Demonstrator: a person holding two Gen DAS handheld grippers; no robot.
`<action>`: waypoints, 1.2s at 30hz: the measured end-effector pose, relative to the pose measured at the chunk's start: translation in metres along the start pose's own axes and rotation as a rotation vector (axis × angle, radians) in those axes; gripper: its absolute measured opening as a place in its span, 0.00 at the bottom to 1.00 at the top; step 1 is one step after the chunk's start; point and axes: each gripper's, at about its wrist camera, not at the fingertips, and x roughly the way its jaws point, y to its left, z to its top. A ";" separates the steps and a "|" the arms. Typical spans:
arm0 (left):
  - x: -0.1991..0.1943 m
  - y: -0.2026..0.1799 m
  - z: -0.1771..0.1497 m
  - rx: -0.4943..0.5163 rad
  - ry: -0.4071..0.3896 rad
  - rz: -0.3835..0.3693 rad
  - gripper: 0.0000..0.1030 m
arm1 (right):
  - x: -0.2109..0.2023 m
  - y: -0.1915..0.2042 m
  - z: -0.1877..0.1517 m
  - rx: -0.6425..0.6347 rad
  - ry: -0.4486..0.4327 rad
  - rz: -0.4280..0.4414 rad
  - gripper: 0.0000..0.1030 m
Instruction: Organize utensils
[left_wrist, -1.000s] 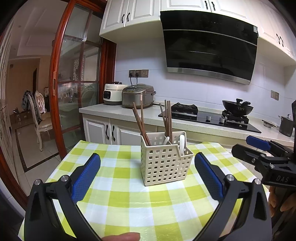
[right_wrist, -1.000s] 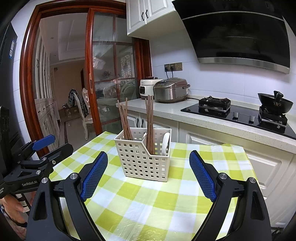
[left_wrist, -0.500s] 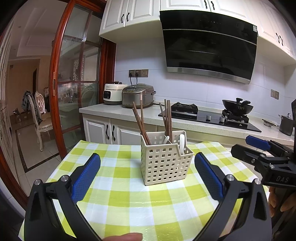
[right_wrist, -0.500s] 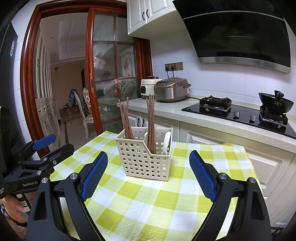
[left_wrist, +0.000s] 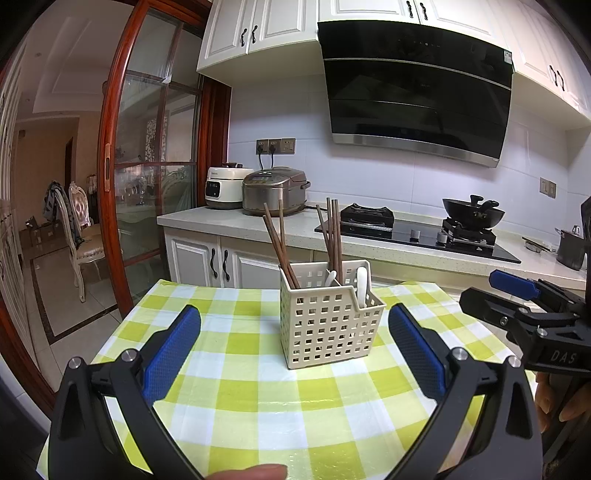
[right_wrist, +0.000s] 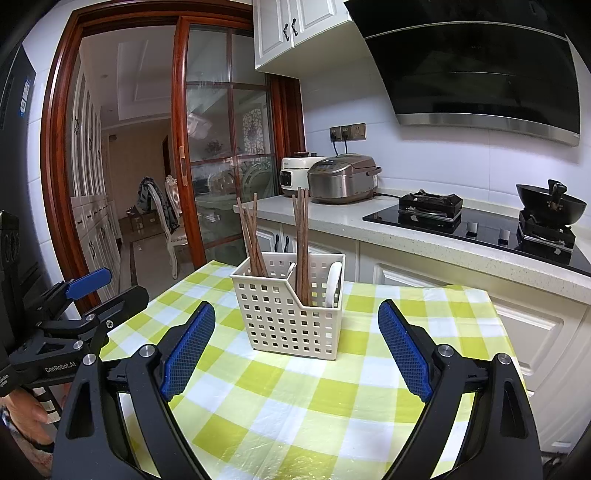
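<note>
A cream perforated utensil basket (left_wrist: 328, 325) (right_wrist: 288, 317) stands upright on the green-and-white checked tablecloth (left_wrist: 258, 387) (right_wrist: 295, 398). Brown chopsticks (left_wrist: 277, 247) (right_wrist: 249, 236) lean in its left compartment, more chopsticks (left_wrist: 332, 236) (right_wrist: 302, 236) stand in the middle, and white spoons (left_wrist: 362, 284) (right_wrist: 332, 280) sit in the right part. My left gripper (left_wrist: 295, 332) is open and empty, in front of the basket. My right gripper (right_wrist: 295, 325) is open and empty, also facing the basket. Each gripper shows at the edge of the other's view (left_wrist: 517, 302) (right_wrist: 88, 295).
A counter (left_wrist: 229, 218) behind the table carries two rice cookers (left_wrist: 273, 190), a black hob (left_wrist: 413, 232) and a wok (left_wrist: 472, 214). A range hood (left_wrist: 413, 88) hangs above. A glass sliding door (left_wrist: 147, 184) and a chair (left_wrist: 77, 236) are at the left.
</note>
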 end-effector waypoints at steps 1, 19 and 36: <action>0.000 0.000 0.000 0.000 0.000 0.000 0.96 | 0.000 0.000 0.000 0.001 0.000 0.001 0.82; -0.002 -0.002 0.000 0.006 -0.007 0.009 0.96 | 0.000 0.001 0.000 0.001 -0.001 0.003 0.82; 0.004 0.002 -0.001 0.000 0.015 -0.018 0.96 | -0.001 0.002 0.000 0.000 0.001 0.003 0.82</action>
